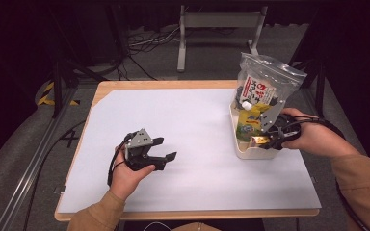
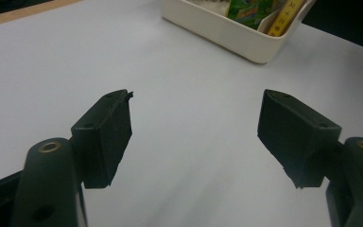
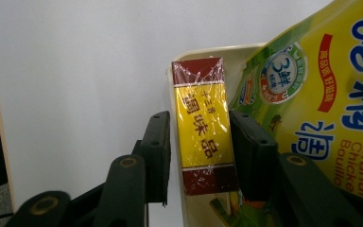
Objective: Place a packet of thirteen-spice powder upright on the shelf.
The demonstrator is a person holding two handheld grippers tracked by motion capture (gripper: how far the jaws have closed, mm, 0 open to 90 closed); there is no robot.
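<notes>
Right gripper view: the right gripper [image 3: 199,156] straddles a yellow seasoning box [image 3: 202,125] in the cream bin [image 3: 177,198], jaws loose; release fully and back straight out; left gripper [image 1: 161,150] gapes empty

1. Light from above falls evenly on the white table [image 1: 192,144] in the high view, while the floor and room behind sink into near black.
2. The grippers and hands cast only faint, soft shadows on the table.
3. The clear bag [image 1: 265,82] catches pale glints along its top edge.
4. The high view is soft and slightly grainy; fine print stays unreadable.
5. In the left gripper view the near jaws look soft, with a bluish cast over the table and the bin [image 2: 227,33] blurred at the top edge.
6. In the right gripper view, glare streaks the wrap of the yellow box [image 3: 201,123]; its print is sharp, and the jaws below are dark and blurred.
</notes>
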